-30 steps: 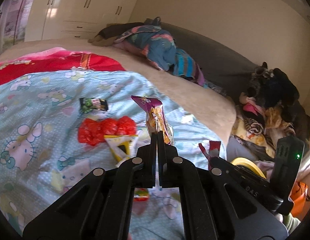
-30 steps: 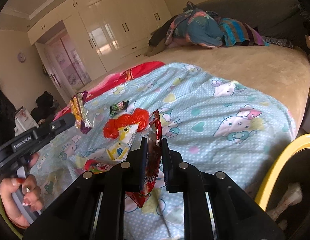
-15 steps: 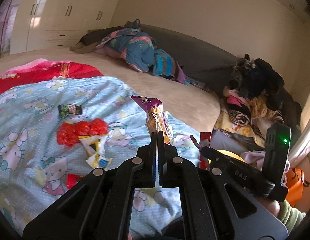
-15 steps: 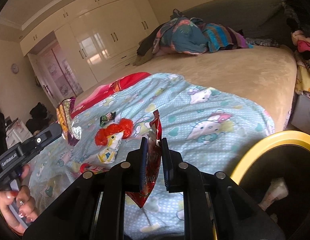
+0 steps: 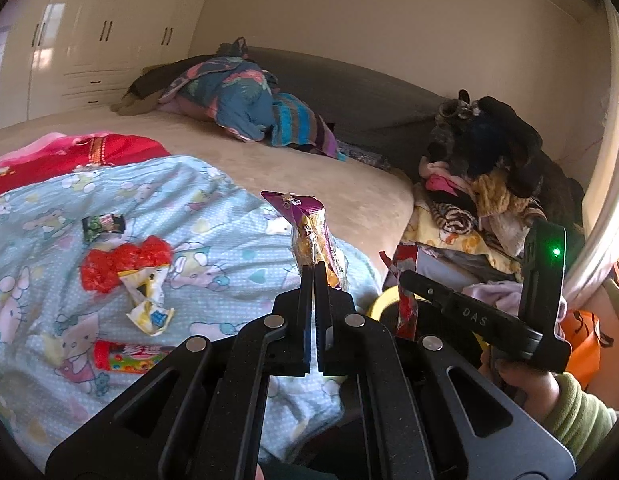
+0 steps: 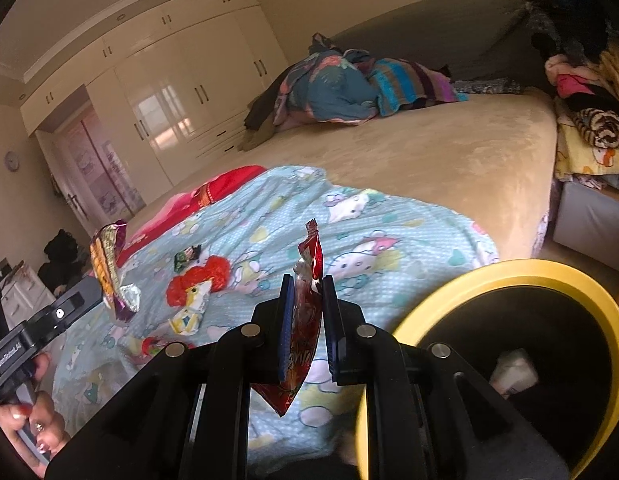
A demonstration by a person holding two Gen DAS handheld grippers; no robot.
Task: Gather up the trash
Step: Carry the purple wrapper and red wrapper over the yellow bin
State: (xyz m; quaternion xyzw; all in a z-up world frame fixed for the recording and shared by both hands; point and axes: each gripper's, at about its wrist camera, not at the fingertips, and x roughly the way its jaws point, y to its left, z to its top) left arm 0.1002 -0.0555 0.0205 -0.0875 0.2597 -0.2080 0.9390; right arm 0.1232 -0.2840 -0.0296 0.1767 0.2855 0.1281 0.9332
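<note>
"DAS" on the right hand-held gripper (image 5: 405,280); "GenRobot.AI" on the left hand-held gripper (image 6: 91,288).

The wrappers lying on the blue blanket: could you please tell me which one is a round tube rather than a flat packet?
The red candy tube nearest the camera is the round one. The crumpled red wrapper, white-and-yellow wrapper and small dark packet are all flat or crumpled.

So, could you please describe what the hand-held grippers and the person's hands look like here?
Both are matte black, with slotted linkage arms and silver pivot pins. The left hand-held gripper has dark flat fingers; the right hand-held gripper shows blue pads. The right one's handle bears "DAS" and a green light, above a green sleeve. The left handle reads "GenRobot.AI"; its hand has red nails.
</note>
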